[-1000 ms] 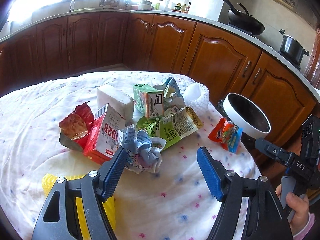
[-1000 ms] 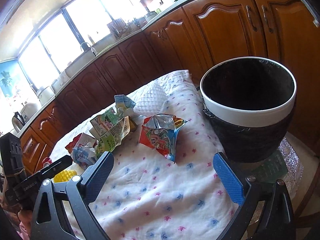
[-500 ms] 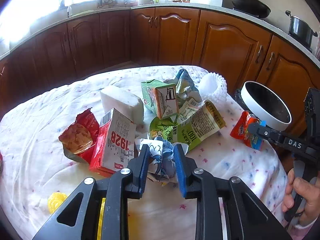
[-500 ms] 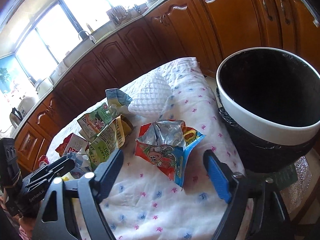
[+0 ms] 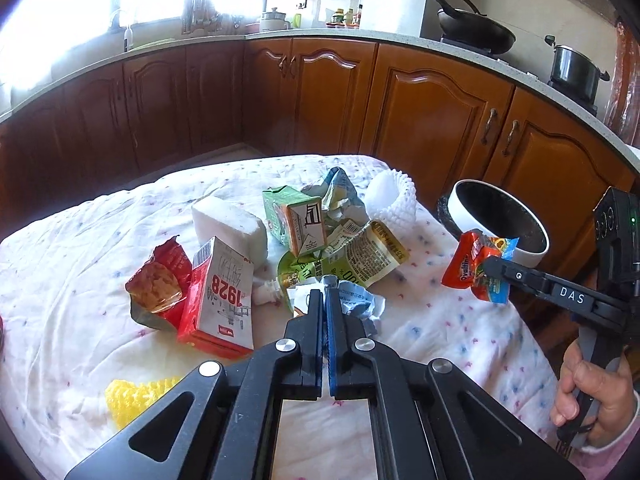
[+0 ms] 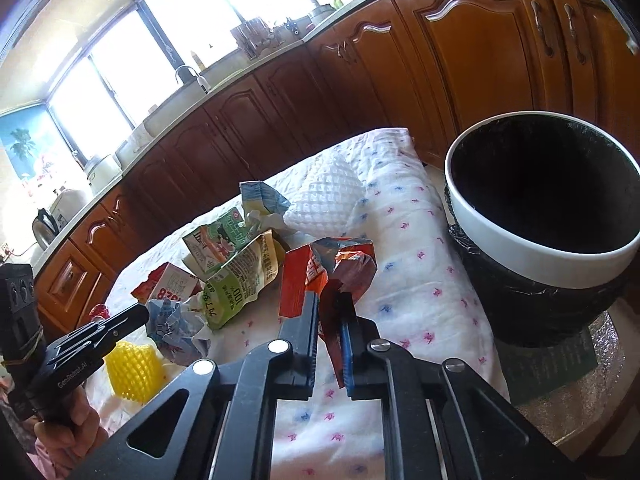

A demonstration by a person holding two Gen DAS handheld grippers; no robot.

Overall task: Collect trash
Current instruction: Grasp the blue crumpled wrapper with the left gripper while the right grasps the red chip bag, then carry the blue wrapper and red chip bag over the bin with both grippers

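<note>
- Orange snack wrapper (image 6: 320, 280): pinched in the right gripper (image 6: 330, 308), whose jaws have just been closing and now clamp its lower edge. In the left wrist view it hangs clear of the tablecloth (image 5: 460, 340), just in front of the bin's rim.
- Bin (image 6: 540, 272), white rim, black liner: at about 2 o'clock from the right gripper's tips in the right wrist view, near, off the table's far right edge. Mouth open, facing up.
- Judgement: the coming move turns on this bearing. The wrapper needs carrying up and toward 2 o'clock over the rim; right hand is clearly the nearer one.
- Crumpled blue-white paper (image 5: 356, 304): at 12 o'clock from the left gripper (image 5: 325, 308), touching the tips. Jaws have just been closing and stand together; a fold seems caught between them.
- Left-hand load lies well apart from the bin, which is at about 2 o'clock across the table.
- Rest of the heap: red carton (image 5: 224, 300), green carton (image 5: 296, 220), green pouch (image 5: 360, 256), untouched.
</note>
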